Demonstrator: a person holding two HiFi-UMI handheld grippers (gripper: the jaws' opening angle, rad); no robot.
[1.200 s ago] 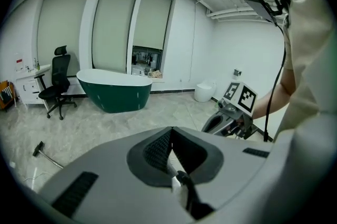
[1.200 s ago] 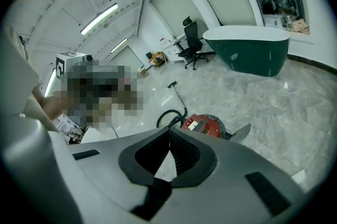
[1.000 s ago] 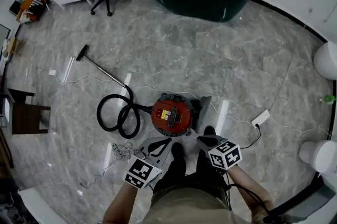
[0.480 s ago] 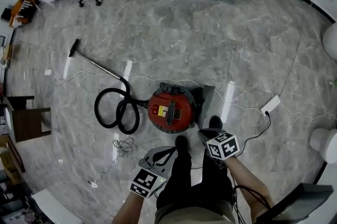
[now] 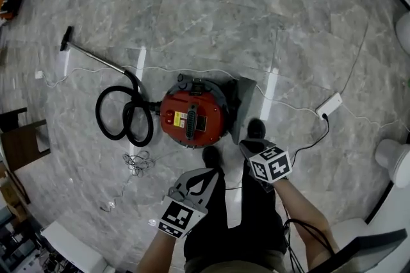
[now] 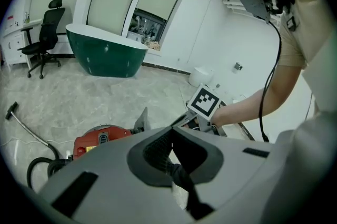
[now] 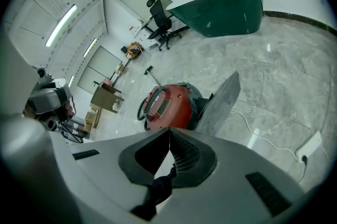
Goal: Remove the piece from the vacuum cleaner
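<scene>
A red drum vacuum cleaner (image 5: 192,119) (image 6: 100,140) (image 7: 168,104) stands on the marble floor just ahead of the person's feet. A flat grey piece (image 5: 245,105) (image 7: 221,102) leans against its right side. Its black hose (image 5: 122,115) lies coiled on the left, and the wand (image 5: 96,59) runs off to the far left. My left gripper (image 5: 205,173) (image 6: 171,129) hangs shut and empty over the person's legs, short of the vacuum. My right gripper (image 5: 244,147) (image 7: 169,130) is shut too, holding nothing, near the grey piece but apart from it.
A white power strip (image 5: 330,104) and its cord lie on the floor to the right. A tangle of thin cable (image 5: 136,163) sits left of the feet. A green bathtub (image 6: 108,57) and an office chair (image 6: 45,33) stand farther off. White fixtures (image 5: 392,159) line the right edge.
The head view has tipped further down and moved forward, so the vacuum sits nearer the middle and the bathtub has left the frame. Both grippers stay shut in front of the body.
</scene>
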